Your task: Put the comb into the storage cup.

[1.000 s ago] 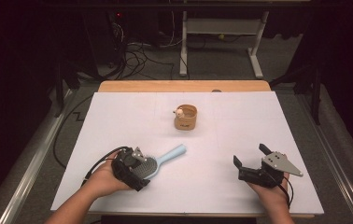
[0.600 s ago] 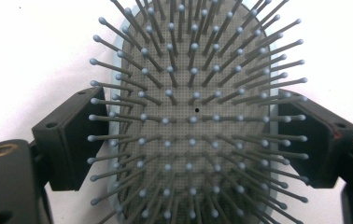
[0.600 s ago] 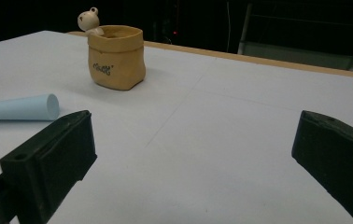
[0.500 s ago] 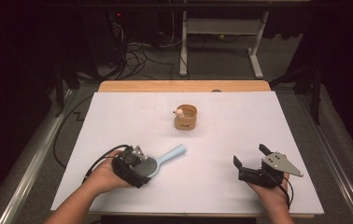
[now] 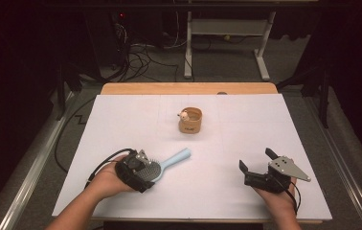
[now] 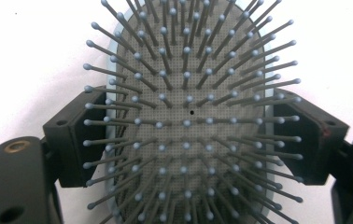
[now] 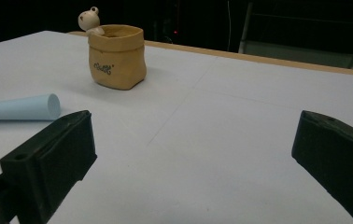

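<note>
1. Room to move: the white table (image 5: pixel 121 120) is mostly bare, with wide open stretches in the middle and along the far edge. Both hands sit close to the near edge, so there's little table behind them and lots ahead.

2. The thing being worked on is a light blue paddle hairbrush (image 5: pixel 162 165), lying near the front left, bristles up, handle pointing toward the middle of the table.

3. The left gripper (image 5: pixel 138 170) is over the brush head. In the left gripper view its jaws sit on either side of the head (image 6: pixel 188 116), right against the blue rim. They've just been closing in with the brush between them, and it looks like they're clamped on it now, though the bristles cover the contact spots a bit.

4. Only other item is a small tan pot with a little bear figure on its rim (image 5: pixel 190 120), standing well beyond the brush, toward the far middle. Nothing lies between it and the handle tip.

5. The right gripper (image 5: pixel 260 167) rests near the front right, well apart from the brush, jaws spread wide with nothing between them, aimed across the table toward the pot (image 7: pixel 116 56).

6. Left hand (image 5: pixel 109 179) wraps the gripper body from behind, forearm coming in from the bottom edge.
</note>
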{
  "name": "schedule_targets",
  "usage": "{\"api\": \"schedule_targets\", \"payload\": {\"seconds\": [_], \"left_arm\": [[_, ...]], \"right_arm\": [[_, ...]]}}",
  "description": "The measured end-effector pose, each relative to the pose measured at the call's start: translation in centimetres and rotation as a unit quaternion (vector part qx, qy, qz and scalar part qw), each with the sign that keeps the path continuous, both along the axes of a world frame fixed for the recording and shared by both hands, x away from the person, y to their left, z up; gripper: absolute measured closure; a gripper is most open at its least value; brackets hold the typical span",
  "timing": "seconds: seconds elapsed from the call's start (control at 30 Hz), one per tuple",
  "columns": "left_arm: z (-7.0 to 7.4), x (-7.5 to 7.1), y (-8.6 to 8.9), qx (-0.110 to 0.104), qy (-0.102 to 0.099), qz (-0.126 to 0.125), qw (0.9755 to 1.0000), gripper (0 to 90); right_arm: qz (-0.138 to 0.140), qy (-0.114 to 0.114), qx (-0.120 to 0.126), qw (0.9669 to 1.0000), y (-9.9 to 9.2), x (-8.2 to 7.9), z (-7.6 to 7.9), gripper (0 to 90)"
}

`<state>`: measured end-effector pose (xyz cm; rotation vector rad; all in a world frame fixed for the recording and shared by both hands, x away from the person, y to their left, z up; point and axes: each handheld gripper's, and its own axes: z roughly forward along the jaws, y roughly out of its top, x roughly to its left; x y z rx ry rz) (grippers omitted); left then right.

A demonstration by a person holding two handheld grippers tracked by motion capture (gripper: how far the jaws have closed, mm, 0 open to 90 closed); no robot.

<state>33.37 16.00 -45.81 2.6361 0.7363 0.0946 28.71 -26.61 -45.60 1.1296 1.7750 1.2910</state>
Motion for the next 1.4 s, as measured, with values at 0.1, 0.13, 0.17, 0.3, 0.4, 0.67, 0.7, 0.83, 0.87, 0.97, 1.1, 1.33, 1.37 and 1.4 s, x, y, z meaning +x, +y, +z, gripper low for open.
{"api": "schedule_targets", "payload": {"seconds": [0.1, 0.13, 0.17, 0.3, 0.4, 0.67, 0.7, 0.83, 0.87, 0.97, 1.1, 1.33, 1.37, 1.4], "left_arm": [[0.00, -0.04, 0.00, 0.000, -0.002, -0.001, 1.0000, 19.7], [0.00, -0.04, -0.02, 0.000, -0.002, -0.001, 1.0000, 19.8], [0.03, -0.04, -0.05, 0.002, -0.002, 0.000, 1.0000, 19.8], [0.15, -0.09, -0.25, 0.010, -0.003, -0.001, 0.9999, 20.0], [0.16, -0.09, -0.27, 0.010, -0.003, 0.000, 0.9999, 20.0], [0.26, -0.01, -0.34, 0.012, 0.000, 0.001, 0.9999, 20.1], [0.29, 0.01, -0.36, 0.013, 0.001, 0.000, 0.9999, 20.1], [0.46, 0.02, -0.56, 0.021, -0.001, -0.001, 0.9998, 20.2], [0.48, 0.00, -0.60, 0.021, -0.003, -0.001, 0.9998, 20.2], [0.50, 0.01, -0.63, 0.019, -0.004, 0.002, 0.9998, 20.2], [0.54, 0.05, -0.64, 0.016, -0.011, 0.007, 0.9998, 20.3], [0.76, -0.03, -0.52, 0.010, -0.016, 0.006, 0.9998, 20.3], [0.82, -0.09, -0.51, 0.009, -0.020, 0.005, 0.9998, 20.3], [0.87, -0.13, -0.51, 0.007, -0.021, 0.004, 0.9997, 20.3]], "right_arm": [[0.000, 0.000, 0.000, 1.0000, 0.06, 0.01, 0.01, 0.2], [0.001, 0.001, 0.000, 1.0000, 0.08, 0.03, -0.01, 0.2], [0.001, 0.001, -0.001, 1.0000, 0.10, 0.04, -0.02, 0.2], [0.002, 0.003, 0.002, 1.0000, 0.16, 0.17, -0.15, 0.2], [0.001, 0.004, 0.003, 1.0000, 0.19, 0.24, -0.20, 0.2], [0.003, 0.007, 0.004, 1.0000, 0.37, 0.38, -0.26, 0.2], [0.004, 0.007, 0.003, 1.0000, 0.41, 0.42, -0.27, 0.2], [0.003, 0.008, 0.001, 1.0000, 0.55, 0.44, -0.29, 0.2], [0.004, 0.007, 0.001, 1.0000, 0.55, 0.43, -0.28, 0.2], [0.004, 0.006, 0.000, 1.0000, 0.51, 0.40, -0.26, 0.2], [0.004, 0.005, 0.001, 1.0000, 0.51, 0.38, -0.25, 0.2], [0.005, 0.002, 0.001, 1.0000, 0.53, 0.33, -0.25, 0.2], [0.005, 0.002, 0.001, 1.0000, 0.54, 0.34, -0.24, 0.2], [0.005, 0.003, 0.001, 1.0000, 0.57, 0.36, -0.24, 0.2]]}}
